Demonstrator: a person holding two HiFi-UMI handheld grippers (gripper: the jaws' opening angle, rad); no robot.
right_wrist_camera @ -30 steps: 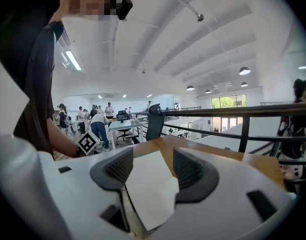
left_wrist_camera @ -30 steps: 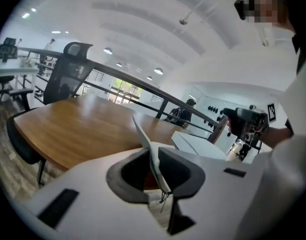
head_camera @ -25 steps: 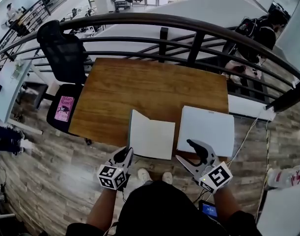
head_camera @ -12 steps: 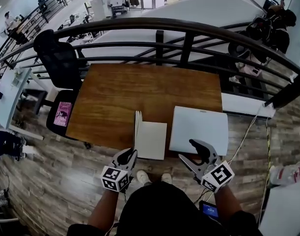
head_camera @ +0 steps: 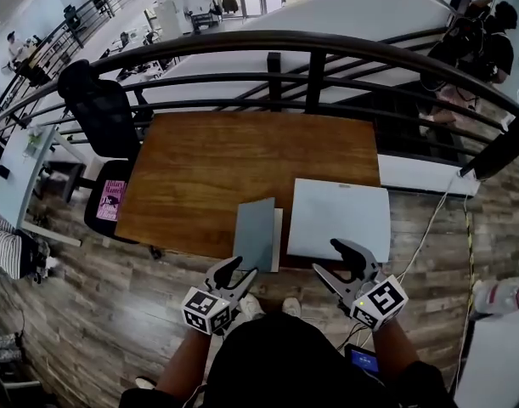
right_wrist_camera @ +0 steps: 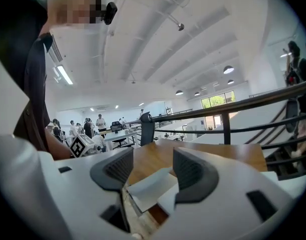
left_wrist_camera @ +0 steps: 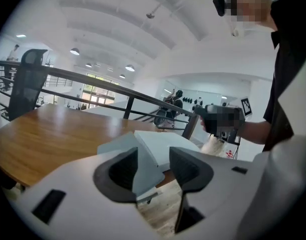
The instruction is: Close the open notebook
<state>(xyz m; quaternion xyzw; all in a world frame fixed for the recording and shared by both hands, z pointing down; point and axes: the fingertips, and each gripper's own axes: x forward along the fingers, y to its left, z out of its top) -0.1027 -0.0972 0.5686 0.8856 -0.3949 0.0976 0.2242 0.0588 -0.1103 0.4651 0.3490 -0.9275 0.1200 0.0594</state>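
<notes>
The notebook (head_camera: 255, 232) lies at the near edge of the wooden table (head_camera: 242, 164). Its grey cover is folded over to the right, with a strip of white page showing along its right side. My left gripper (head_camera: 239, 274) hangs just off the table's near edge below the notebook. Its jaws are opening and the pads touch nothing. In the left gripper view the grey cover (left_wrist_camera: 117, 144) shows beyond the left gripper (left_wrist_camera: 153, 159). My right gripper (head_camera: 341, 259) is open and empty, near the front edge of a white slab (head_camera: 340, 219). The notebook (right_wrist_camera: 147, 186) also shows beyond the right gripper (right_wrist_camera: 150, 166).
A dark curved railing (head_camera: 310, 45) runs behind the table. A black office chair (head_camera: 98, 104) stands at the left with a pink book (head_camera: 111, 201) on its seat. A cable (head_camera: 429, 228) trails over the wood floor at the right. People stand far off.
The notebook's left cover swung up and over to the right and now lies folded down. My left gripper moved right, let go and opened its jaws. The right gripper drifted slightly.
</notes>
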